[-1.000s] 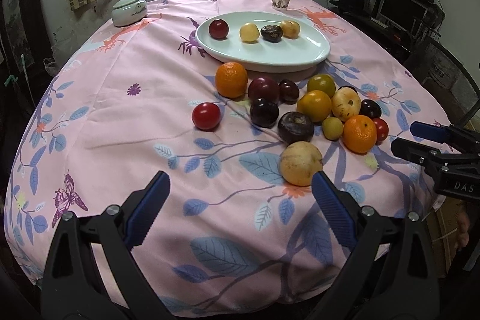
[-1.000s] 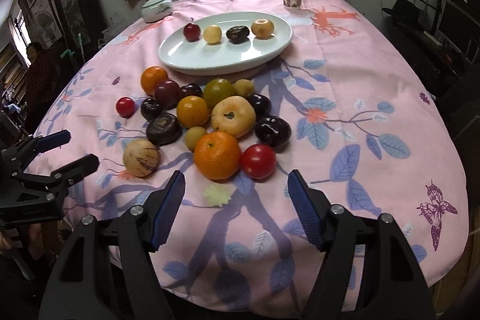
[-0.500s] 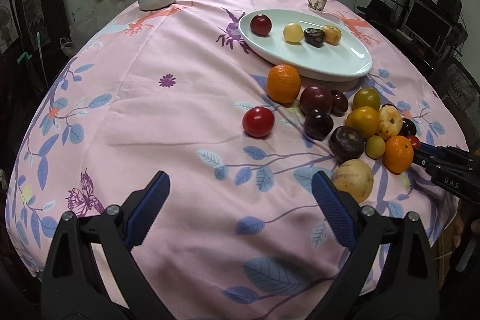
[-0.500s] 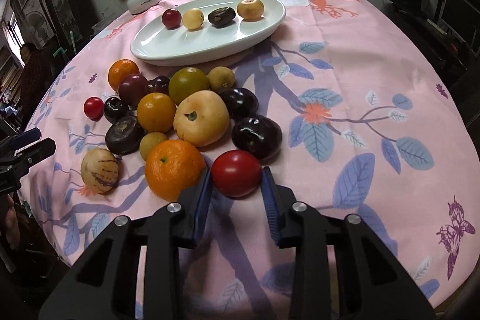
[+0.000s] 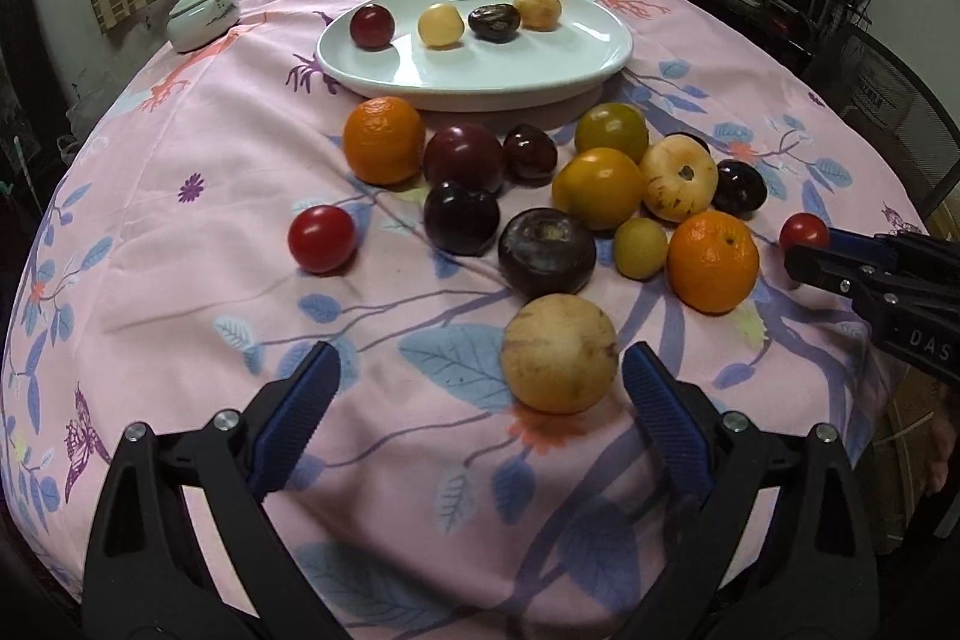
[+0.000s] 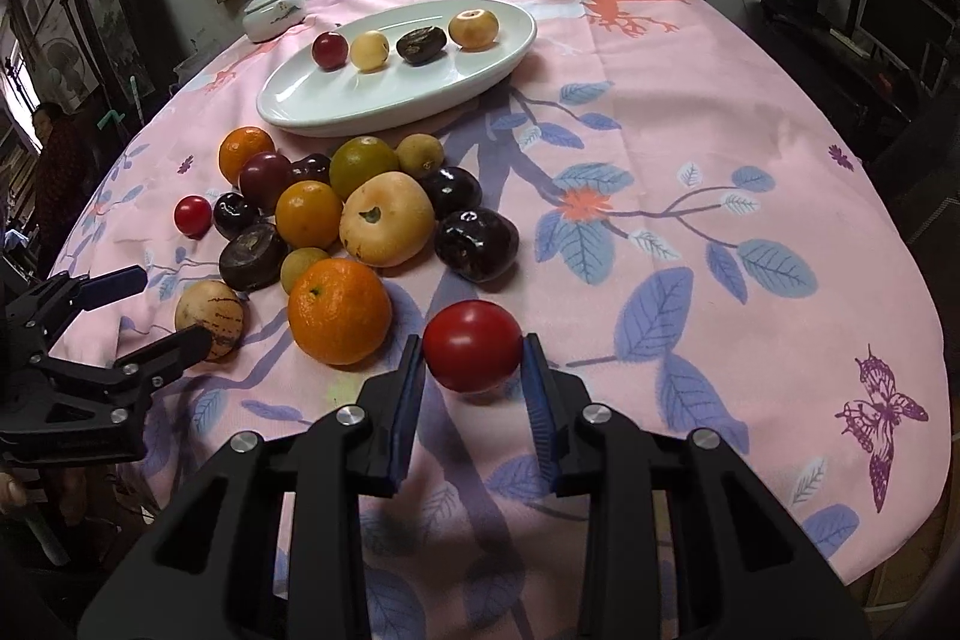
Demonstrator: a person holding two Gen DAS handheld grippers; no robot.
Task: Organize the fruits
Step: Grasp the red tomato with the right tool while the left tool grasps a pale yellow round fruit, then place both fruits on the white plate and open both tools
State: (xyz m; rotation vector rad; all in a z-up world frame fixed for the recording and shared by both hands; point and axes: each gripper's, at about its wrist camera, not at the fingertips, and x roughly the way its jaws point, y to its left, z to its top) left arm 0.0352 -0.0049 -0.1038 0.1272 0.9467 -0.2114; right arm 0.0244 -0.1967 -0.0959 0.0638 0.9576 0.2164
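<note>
The right tongs [image 6: 473, 361] have just been closing, and their ribbed blue pads now press both sides of a smooth, glossy round red tomato [image 6: 472, 354] at the near edge of the fruit heap on the bench [image 6: 720, 148]. Being nearly a sphere, the tomato shows no clear long axis, and its stem end cannot be made out.

The left tongs [image 5: 480, 409] stand wide open and hold nothing; a matt, pale yellow round fruit with faint streaks [image 5: 559, 352] sits between the pads, nearer the right pad, and not pressed by either.

A pink cloth printed with blue leaves and purple butterflies covers the bench. Behind the heap lies an oval white glazed plate [image 5: 528, 70], its long axis running left to right, carrying 4 small fruits in a row. A shiny orange with dimpled skin [image 6: 339, 310] rests just left of the gripped tomato.
</note>
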